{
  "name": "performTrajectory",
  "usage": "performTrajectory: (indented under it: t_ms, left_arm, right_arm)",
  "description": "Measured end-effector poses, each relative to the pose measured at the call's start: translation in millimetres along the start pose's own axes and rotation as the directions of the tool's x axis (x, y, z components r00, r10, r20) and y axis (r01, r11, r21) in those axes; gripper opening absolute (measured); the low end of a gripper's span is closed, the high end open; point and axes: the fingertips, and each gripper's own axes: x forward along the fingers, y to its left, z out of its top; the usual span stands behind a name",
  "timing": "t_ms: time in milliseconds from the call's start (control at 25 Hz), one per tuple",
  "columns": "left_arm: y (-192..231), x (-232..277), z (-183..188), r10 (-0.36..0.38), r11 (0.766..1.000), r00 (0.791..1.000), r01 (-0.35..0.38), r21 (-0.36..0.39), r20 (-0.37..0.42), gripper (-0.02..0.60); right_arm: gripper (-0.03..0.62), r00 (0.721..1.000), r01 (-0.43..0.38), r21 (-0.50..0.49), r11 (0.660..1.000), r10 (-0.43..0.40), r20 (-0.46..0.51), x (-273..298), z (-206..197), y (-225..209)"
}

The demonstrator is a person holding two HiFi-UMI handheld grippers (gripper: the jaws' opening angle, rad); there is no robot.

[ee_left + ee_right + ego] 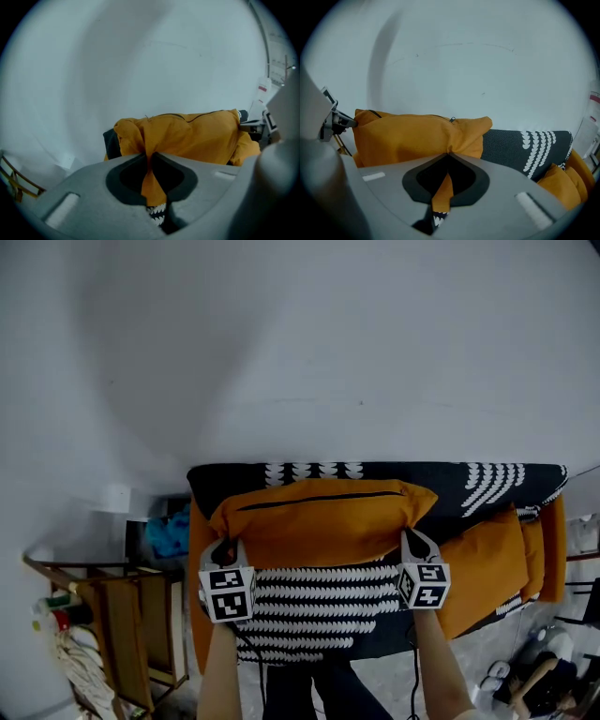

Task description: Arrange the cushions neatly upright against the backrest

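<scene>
An orange cushion (319, 521) with a dark zip along its top edge stands on the sofa seat (319, 607), leaning toward the dark patterned backrest (487, 486). My left gripper (225, 549) is shut on the cushion's left end, with a fold of orange cloth pinched between the jaws (151, 157). My right gripper (413, 542) is shut on its right end, also pinching orange fabric (449, 154). The cushion (187, 136) fills the middle of the left gripper view. In the right gripper view the same cushion (408, 136) stands in front of the backrest (520, 147).
Another orange cushion (483, 568) lies tilted on the sofa's right part, with more orange cloth by the right arm (553, 545). A wooden rack (122, 634) stands left of the sofa. Clutter (544, 681) covers the floor at lower right. A white wall (300, 334) rises behind.
</scene>
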Motion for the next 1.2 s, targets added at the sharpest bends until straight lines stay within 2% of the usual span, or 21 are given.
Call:
performTrajectory:
  t_ms: [240,480,760,800,880,960,1080,1200]
  left_arm:
    - [0.6,3.9,-15.1,0.000,1.000,0.999,0.000,0.011,-0.043,0.040]
    - [10.5,20.0,-4.2,-0.007,0.998,0.999,0.010,0.063,-0.046,0.042]
    - [21.5,36.4,-6.5,0.025,0.997,0.999,-0.023,0.068,-0.022,0.116]
    - [22.2,35.1,-5.4,0.027,0.998,0.999,-0.026,0.059,-0.018,0.134]
    - [24.4,29.9,-4.6,0.035,0.999,0.999,-0.035,0.025,0.001,0.168]
    - [26.2,21.8,-4.8,0.047,0.999,0.999,-0.046,-0.008,0.020,0.238]
    - [25.8,5.7,-4.0,0.055,0.998,0.998,-0.054,-0.029,0.041,0.249]
    - [24.8,-19.6,9.1,0.070,0.997,0.993,-0.067,-0.037,0.092,0.249]
  right_arm:
    - [0.017,1.000,-0.016,-0.018,1.000,0.015,-0.010,0.8,0.2,0.0]
    - [0.017,1.000,-0.007,0.024,1.000,0.006,0.018,3.9,1.7,7.0]
    - [0.022,1.000,-0.010,0.047,0.999,0.009,0.014,14.3,-5.7,9.1]
    - [0.031,1.000,-0.008,0.053,0.999,0.007,0.017,14.5,-3.8,8.7]
    - [0.117,0.999,-0.021,0.070,0.997,0.019,0.034,12.7,1.7,11.0]
    - [0.169,0.998,-0.033,0.082,0.996,0.029,0.059,7.6,9.1,13.5]
    - [0.221,0.995,-0.017,0.096,0.995,0.007,0.096,-5.3,23.7,13.8]
    - [0.224,0.989,-0.015,0.117,0.993,-0.003,0.149,-24.4,43.8,20.2]
